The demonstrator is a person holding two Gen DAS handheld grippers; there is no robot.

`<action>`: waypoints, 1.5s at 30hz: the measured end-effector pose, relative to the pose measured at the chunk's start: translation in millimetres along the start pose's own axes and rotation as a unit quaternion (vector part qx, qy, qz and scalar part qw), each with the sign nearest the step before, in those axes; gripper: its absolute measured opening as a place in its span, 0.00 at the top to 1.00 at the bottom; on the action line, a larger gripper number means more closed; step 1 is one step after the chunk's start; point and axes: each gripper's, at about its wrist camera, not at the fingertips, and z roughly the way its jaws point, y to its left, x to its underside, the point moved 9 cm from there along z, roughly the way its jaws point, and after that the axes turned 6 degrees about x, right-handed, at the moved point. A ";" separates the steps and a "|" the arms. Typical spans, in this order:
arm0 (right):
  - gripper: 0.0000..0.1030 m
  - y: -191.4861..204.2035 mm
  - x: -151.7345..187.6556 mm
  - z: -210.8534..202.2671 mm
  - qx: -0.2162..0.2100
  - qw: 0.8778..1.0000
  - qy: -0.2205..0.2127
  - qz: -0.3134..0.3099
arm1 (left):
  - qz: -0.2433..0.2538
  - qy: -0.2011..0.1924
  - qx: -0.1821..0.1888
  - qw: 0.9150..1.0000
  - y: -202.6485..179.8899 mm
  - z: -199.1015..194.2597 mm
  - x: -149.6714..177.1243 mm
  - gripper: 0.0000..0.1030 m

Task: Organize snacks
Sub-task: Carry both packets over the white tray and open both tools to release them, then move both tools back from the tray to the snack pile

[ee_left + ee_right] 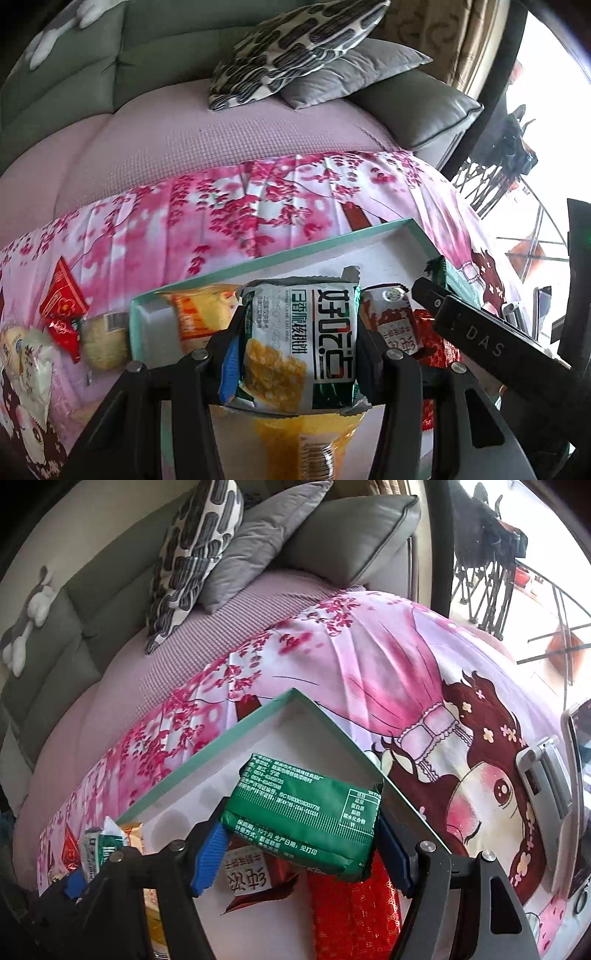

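My left gripper [297,350] is shut on a white and green biscuit packet [299,339] and holds it over the teal-rimmed white box [258,264]. My right gripper [299,834] is shut on a dark green snack packet [306,816] above the same box [325,716]. In the box lie an orange packet [201,314], a yellow packet [310,443], a brown-red packet [258,878] and a red patterned packet [354,915]. The right gripper body shows in the left wrist view [480,336], to the right of my left one.
Loose snacks lie on the pink floral cloth [221,206] left of the box: a red packet [62,310], a pale round one [103,343] and white ones [26,354]. Sofa cushions [295,55] lie behind. A phone on a stand [565,775] is at the right.
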 end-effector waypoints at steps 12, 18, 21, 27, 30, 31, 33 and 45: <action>0.26 -3.5 2.5 3.1 0.000 1.000 0.013 0.012 | 0.004 0.009 -0.002 1.000 0.2 8.8 0.5 0.44; 0.25 -8.0 2.9 4.2 0.003 0.999 0.021 0.025 | -0.001 -0.001 0.000 1.000 1.1 -4.1 -5.4 0.36; 0.23 -8.9 1.9 3.0 -0.001 0.999 0.021 0.031 | -0.001 -0.004 -0.006 1.000 2.5 -11.7 -8.8 0.34; 0.03 -5.2 -1.4 -4.6 -0.017 0.999 0.009 0.037 | -0.018 -0.012 -0.037 0.999 20.2 -29.9 -15.2 0.27; 0.00 -3.2 -5.1 -11.3 -0.030 0.999 -0.002 0.044 | -0.020 -0.019 -0.055 0.998 30.8 -37.9 -17.7 0.26; 0.00 -2.1 -6.2 -14.1 -0.033 0.998 -0.006 0.044 | -0.023 -0.019 -0.058 0.998 35.3 -39.2 -17.5 0.26; 0.00 2.2 -7.1 -17.3 -0.040 0.998 -0.009 0.040 | -0.035 -0.019 -0.057 0.998 43.4 -40.0 -16.9 0.26; 0.00 47.4 -2.2 -37.8 -0.087 0.996 -0.020 -0.013 | -0.102 -0.036 -0.049 0.993 87.5 -61.1 -8.4 0.26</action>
